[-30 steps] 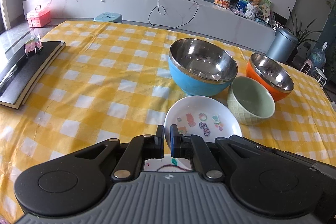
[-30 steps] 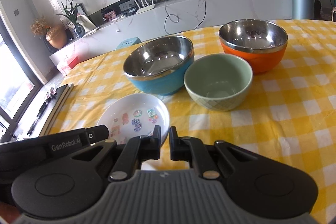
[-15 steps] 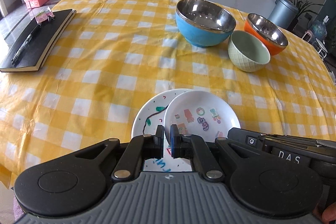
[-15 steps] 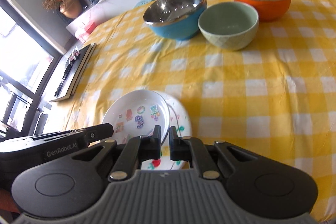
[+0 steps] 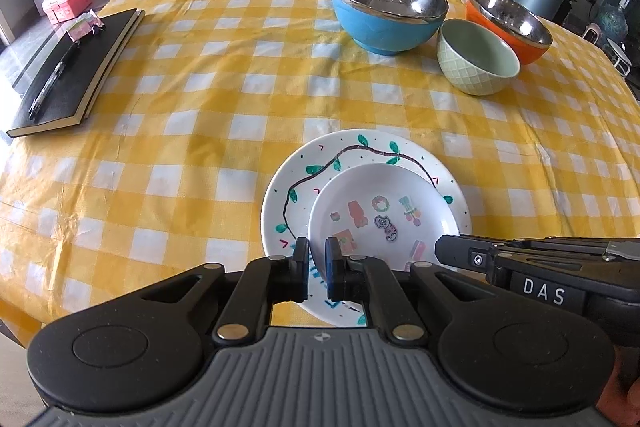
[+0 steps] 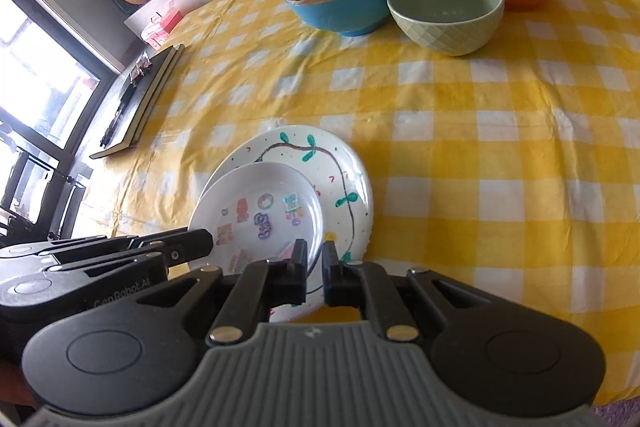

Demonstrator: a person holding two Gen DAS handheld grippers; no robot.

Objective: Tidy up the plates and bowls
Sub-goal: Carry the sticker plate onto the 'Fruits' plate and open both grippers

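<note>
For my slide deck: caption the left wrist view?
Both claws grip small plate over vine plate.

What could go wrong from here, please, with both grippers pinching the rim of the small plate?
1. The small white sticker-pattern plate sits off-centre on the larger vine-painted white plate, toward the near edge; on release it may tilt or slide.
2. The left gripper and right gripper both clamp its near rim; uneven opening could drag it.
3. The stack lies near the table's front edge.
</note>
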